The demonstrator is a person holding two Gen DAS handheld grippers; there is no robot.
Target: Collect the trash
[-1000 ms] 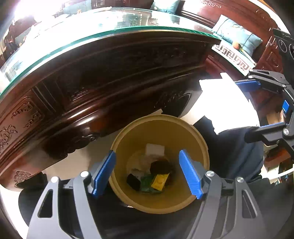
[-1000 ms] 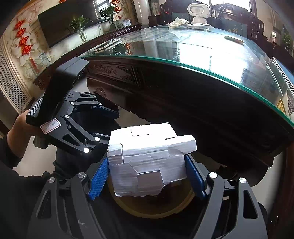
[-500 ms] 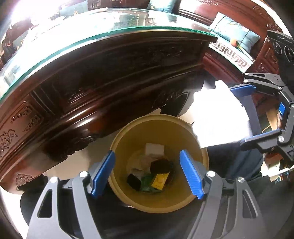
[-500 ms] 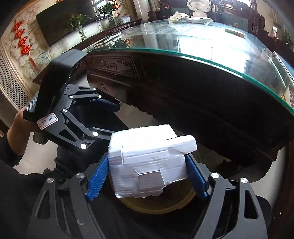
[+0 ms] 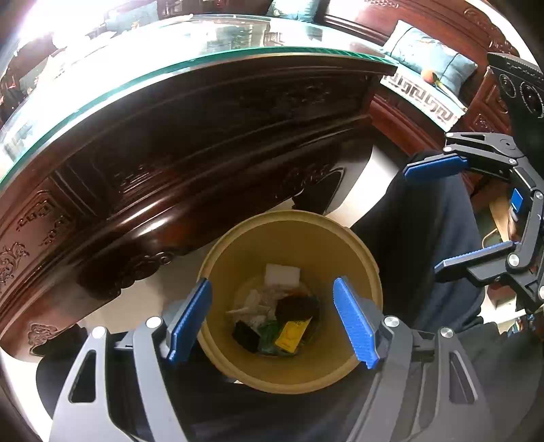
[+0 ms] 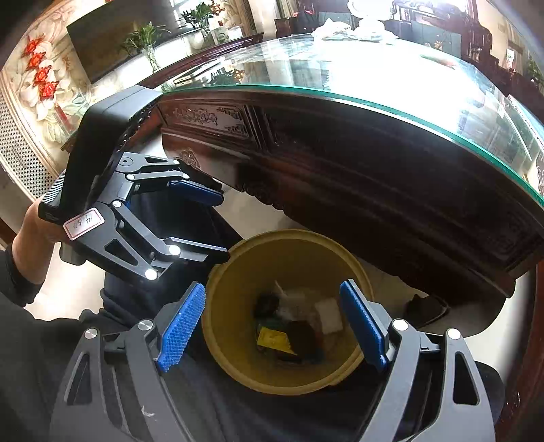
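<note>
A tan round bin stands on the floor beside a dark carved wooden table; it also shows in the right wrist view. Inside lie a white box, a yellow packet, dark scraps and crumpled paper. In the right wrist view the white box lies at the bin's bottom. My left gripper is open and empty above the bin. My right gripper is open and empty above the bin too; it shows in the left wrist view at the right.
The glass-topped wooden table rises just behind the bin. A person's dark-clothed legs press against the bin. A wooden sofa with blue cushions stands at the far right. Crumpled white trash lies on the far tabletop.
My right gripper opened and let go of the big white paper-wrapped box. It is gone from the fingers, and the right gripper has drawn back slightly. The left gripper has hardly moved.
</note>
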